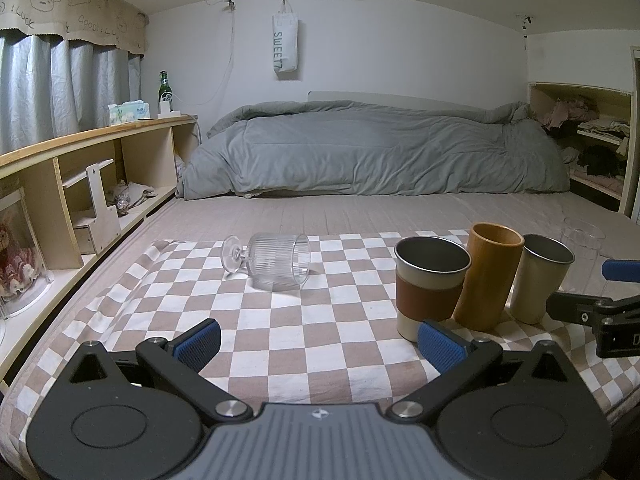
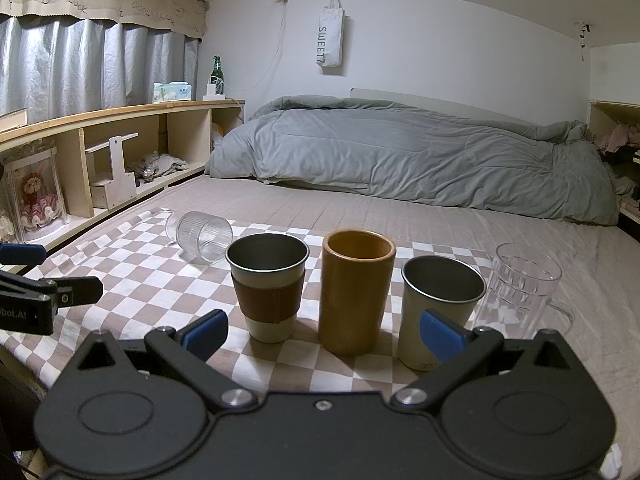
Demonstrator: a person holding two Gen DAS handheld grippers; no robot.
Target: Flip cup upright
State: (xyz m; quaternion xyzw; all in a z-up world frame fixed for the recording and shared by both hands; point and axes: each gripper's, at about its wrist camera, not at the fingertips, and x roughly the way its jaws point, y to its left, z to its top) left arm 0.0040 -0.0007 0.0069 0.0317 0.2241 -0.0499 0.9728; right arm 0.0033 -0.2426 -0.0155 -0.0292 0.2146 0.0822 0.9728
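Observation:
A clear ribbed stemmed glass cup point(image 1: 276, 261) lies on its side on the checkered cloth point(image 1: 304, 332), mouth to the right, foot to the left. It also shows in the right wrist view point(image 2: 202, 236) at the far left. My left gripper point(image 1: 318, 345) is open and empty, short of the cup. My right gripper point(image 2: 324, 334) is open and empty, facing the upright cups; it also shows at the right edge of the left wrist view point(image 1: 604, 292).
Upright on the cloth stand a metal cup with brown sleeve point(image 2: 267, 286), an orange-brown tumbler point(image 2: 354, 292), a cream metal cup point(image 2: 438, 304) and a clear glass mug point(image 2: 520, 288). A grey duvet point(image 1: 372, 152) lies behind. Wooden shelves point(image 1: 92, 184) run along the left.

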